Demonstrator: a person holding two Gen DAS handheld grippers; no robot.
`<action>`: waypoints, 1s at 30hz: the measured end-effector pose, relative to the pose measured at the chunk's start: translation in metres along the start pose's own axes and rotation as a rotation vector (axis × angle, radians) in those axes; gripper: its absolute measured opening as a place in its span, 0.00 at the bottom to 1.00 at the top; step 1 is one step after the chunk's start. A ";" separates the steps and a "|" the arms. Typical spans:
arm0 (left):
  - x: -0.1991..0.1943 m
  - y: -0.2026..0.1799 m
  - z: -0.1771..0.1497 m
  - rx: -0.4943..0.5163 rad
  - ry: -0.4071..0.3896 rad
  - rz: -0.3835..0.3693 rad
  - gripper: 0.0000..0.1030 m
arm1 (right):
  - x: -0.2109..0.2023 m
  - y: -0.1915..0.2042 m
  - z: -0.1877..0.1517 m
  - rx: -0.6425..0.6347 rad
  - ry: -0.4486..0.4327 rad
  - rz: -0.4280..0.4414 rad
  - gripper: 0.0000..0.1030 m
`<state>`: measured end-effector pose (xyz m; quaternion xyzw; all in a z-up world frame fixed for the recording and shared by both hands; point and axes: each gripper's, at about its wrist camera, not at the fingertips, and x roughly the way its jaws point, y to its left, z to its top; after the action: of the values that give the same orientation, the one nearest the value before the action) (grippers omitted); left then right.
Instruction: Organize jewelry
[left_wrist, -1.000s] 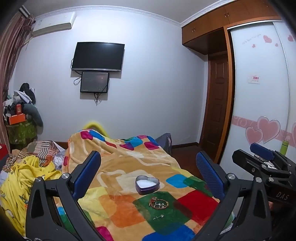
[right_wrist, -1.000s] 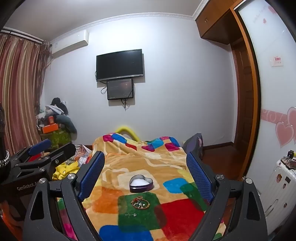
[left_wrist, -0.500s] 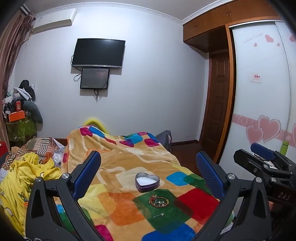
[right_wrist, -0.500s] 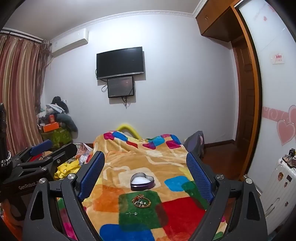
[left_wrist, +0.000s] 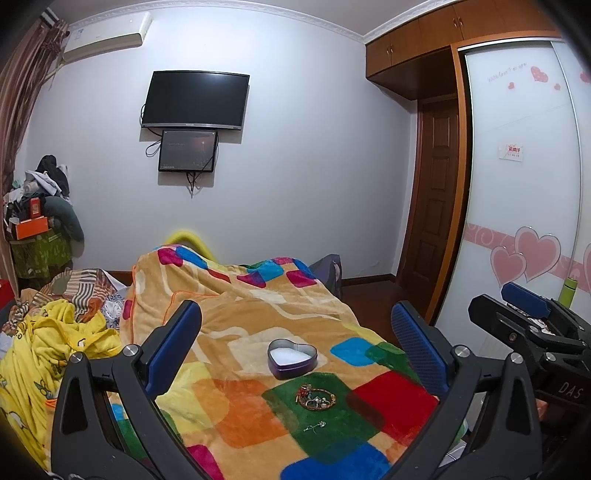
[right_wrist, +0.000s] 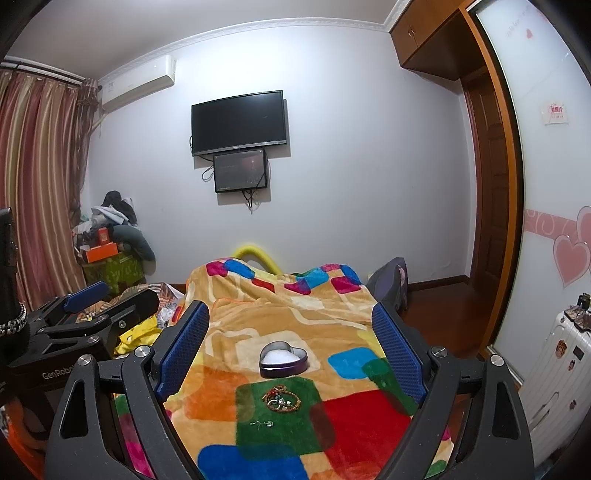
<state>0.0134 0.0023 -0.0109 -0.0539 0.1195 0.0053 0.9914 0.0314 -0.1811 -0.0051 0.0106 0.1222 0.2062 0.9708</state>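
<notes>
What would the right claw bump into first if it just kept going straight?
Probably the heart-shaped tin: it sits on the blanket midway between the open right claw fingers. Depth is hard to judge, so the claw might pass above it.

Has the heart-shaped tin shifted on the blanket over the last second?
No. The heart-shaped tin sits on the same pale patch, just beyond the green square holding the bracelet.

Both views tilted up slightly; heart tin (left_wrist: 292, 358) sits lower in frame
</notes>
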 end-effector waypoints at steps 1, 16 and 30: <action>0.000 0.000 0.000 0.000 0.000 0.000 1.00 | 0.000 0.000 0.000 0.000 0.000 0.000 0.85; 0.002 0.000 -0.002 0.003 0.005 0.003 1.00 | 0.001 0.000 0.001 0.003 0.004 0.001 0.85; 0.003 -0.001 -0.001 0.003 0.006 0.004 1.00 | 0.001 -0.001 0.001 0.004 0.005 0.001 0.85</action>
<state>0.0160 0.0017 -0.0124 -0.0521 0.1223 0.0068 0.9911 0.0327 -0.1812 -0.0040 0.0122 0.1250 0.2064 0.9704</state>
